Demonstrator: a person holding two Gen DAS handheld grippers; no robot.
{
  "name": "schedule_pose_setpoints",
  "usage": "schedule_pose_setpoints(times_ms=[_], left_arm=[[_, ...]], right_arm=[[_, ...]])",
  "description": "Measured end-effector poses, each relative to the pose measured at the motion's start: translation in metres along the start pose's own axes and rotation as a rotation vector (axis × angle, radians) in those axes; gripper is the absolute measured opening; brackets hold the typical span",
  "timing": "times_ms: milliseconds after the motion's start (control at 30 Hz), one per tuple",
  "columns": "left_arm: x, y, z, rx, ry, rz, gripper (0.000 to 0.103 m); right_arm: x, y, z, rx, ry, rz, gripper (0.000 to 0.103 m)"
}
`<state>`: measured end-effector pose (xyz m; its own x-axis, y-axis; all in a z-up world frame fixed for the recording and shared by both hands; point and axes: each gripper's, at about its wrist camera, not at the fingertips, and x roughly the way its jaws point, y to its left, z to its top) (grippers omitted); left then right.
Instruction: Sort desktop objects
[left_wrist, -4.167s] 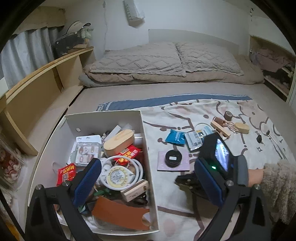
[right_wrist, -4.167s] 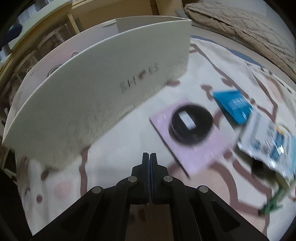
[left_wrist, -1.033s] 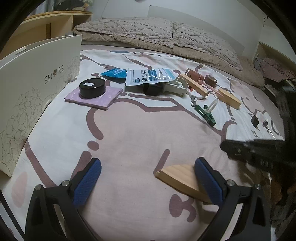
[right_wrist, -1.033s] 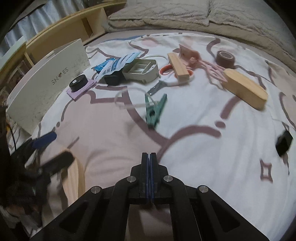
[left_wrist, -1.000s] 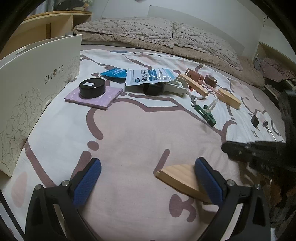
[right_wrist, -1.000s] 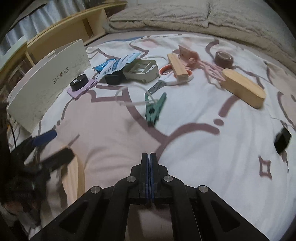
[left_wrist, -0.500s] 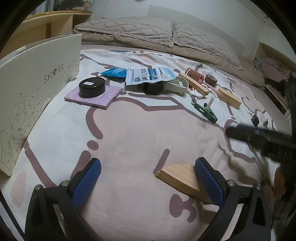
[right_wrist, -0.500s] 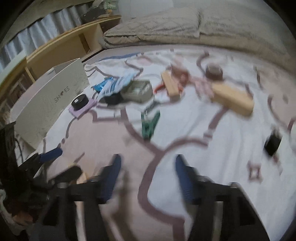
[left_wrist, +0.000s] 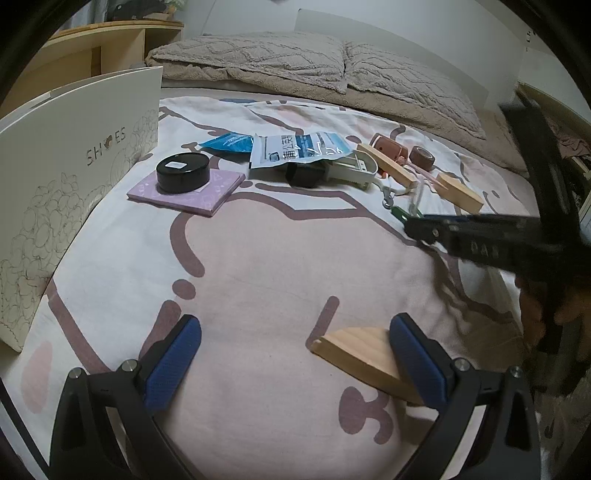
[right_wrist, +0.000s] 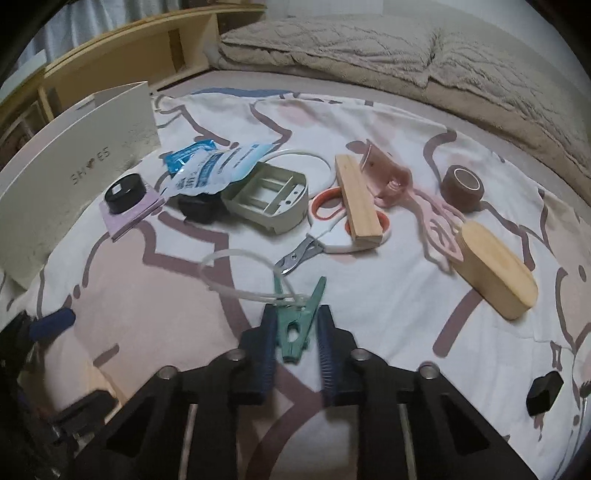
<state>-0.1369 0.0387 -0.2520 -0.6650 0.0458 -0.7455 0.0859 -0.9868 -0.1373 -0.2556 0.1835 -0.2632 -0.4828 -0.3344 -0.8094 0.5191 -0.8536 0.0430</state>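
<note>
My right gripper (right_wrist: 295, 334) has just been closing around the green peg (right_wrist: 295, 325), pads not yet pressing. Peg is light, stiff and springy; I'd pinch its body. Left gripper (left_wrist: 291, 354) gapes empty.

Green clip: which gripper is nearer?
Right. The right gripper has the green clip between its fingers, jaws just closing around it. The left gripper hangs open well short of it, beside a wooden piece.
</note>
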Motion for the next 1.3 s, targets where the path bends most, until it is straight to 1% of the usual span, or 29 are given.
schedule_pose_setpoints(times_ms=[67, 167, 333, 467, 667, 833, 967, 1133, 1200, 1300], left_arm=[[0.001, 0.000, 0.000, 0.000, 0.001, 0.001, 0.102], [0.001, 0.000, 0.000, 0.000, 0.001, 0.001, 0.102], [0.001, 0.000, 0.000, -0.001, 0.001, 0.000, 0.102], [0.001, 0.000, 0.000, -0.002, 0.001, -0.001, 0.102], [0.001, -0.001, 0.000, -0.008, 0.001, -0.009, 0.102], [-0.004, 0.001, 0.003, -0.024, 0.004, -0.027, 0.103], [-0.017, 0.000, -0.002, -0.032, 0.000, -0.041, 0.103], [-0.033, -0.028, -0.014, 0.041, -0.001, -0.080, 0.103], [-0.032, -0.039, -0.017, 0.074, 0.015, -0.070, 0.103], [-0.027, -0.052, -0.019, 0.086, 0.044, -0.100, 0.103]], right_arm=[[-0.006, 0.003, -0.009, -0.014, -0.025, 0.001, 0.021], [-0.016, 0.007, -0.028, -0.019, -0.041, 0.013, 0.021], [-0.034, 0.005, -0.054, 0.038, -0.044, 0.059, 0.021], [-0.048, 0.008, -0.073, 0.072, -0.065, 0.050, 0.021], [-0.063, 0.009, -0.091, 0.102, -0.058, 0.065, 0.021], [-0.064, 0.005, -0.097, 0.119, -0.071, 0.084, 0.021], [-0.065, 0.006, -0.098, 0.115, -0.079, 0.082, 0.021], [-0.066, 0.007, -0.099, 0.110, -0.086, 0.077, 0.021], [-0.066, 0.006, -0.099, 0.113, -0.088, 0.082, 0.020], [-0.066, 0.006, -0.099, 0.113, -0.089, 0.082, 0.020]])
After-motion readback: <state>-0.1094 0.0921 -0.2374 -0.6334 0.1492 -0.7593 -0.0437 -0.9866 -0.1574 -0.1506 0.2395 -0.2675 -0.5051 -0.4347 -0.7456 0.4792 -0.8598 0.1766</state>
